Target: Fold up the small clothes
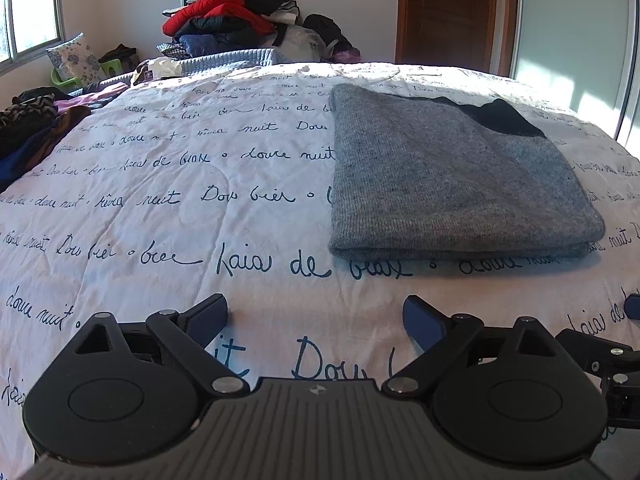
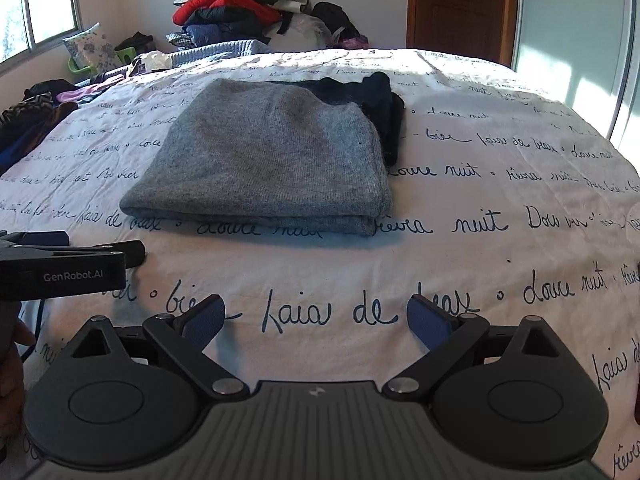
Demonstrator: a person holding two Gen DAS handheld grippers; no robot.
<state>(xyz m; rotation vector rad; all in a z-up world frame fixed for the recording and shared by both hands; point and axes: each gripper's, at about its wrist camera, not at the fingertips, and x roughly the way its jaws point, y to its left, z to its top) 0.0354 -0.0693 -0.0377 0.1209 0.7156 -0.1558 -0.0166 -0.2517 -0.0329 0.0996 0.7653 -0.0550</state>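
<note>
A: What is lying on the bed (image 1: 168, 208) right now?

B: A grey sweater (image 1: 452, 184) is sitting folded into a neat rectangle on the white bedspread (image 2: 480, 264) with the dark handwriting print. A black part of it (image 2: 384, 112) is sticking out along its far right side.

A: And what is the left gripper (image 1: 316, 316) doing?

B: It is hovering low over the bedspread, near the sweater's closest edge but apart from it. Its jaws are spread wide, and nothing is sitting between the blue pads (image 1: 210, 318).

A: How about the right gripper (image 2: 316, 314)?

B: It is doing the same: jaws spread wide, holding nothing, pointing at the bare bedspread in front of the sweater. In the right wrist view the left gripper is showing at the left edge, with a bit of a hand (image 2: 12, 384) beneath it.

A: What is showing further back?

B: A pile of clothes (image 1: 236, 12), with a red jacket (image 2: 224, 2) among them, is sitting against the far wall. More dark garments (image 1: 28, 128) are lying along the left side of the bed. A brown door (image 1: 448, 12) is standing behind on the right.
</note>
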